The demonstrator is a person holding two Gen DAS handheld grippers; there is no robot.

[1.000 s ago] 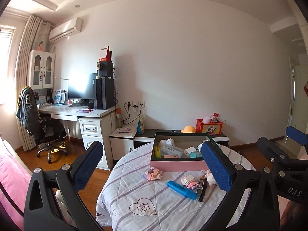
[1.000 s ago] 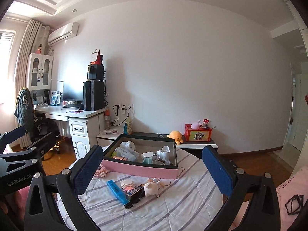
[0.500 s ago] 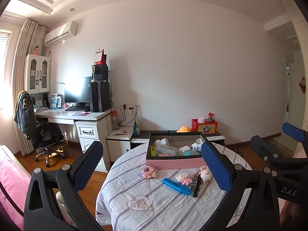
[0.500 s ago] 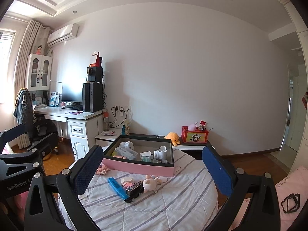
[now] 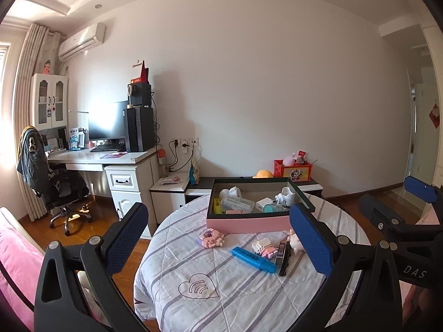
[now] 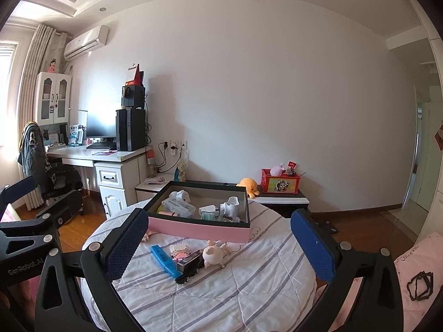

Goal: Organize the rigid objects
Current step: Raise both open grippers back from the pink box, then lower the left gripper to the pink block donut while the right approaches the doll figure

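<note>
- Round table point(image 5: 221, 298) with striped cloth held a pink box point(image 5: 249, 222); blue case point(image 5: 253, 256) and toys lay before it.
- My left gripper point(image 5: 218, 240) and right gripper point(image 6: 218, 240) both hung wide open, empty.

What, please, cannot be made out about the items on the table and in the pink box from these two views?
- Pig figurine: left wrist view, half hidden behind the left claw's right finger.
- Pink block toy: right wrist view, mostly behind the right claw's left finger.
- Pink box contents: near wall hides their bases.
- Blue case lettering: too small.
</note>
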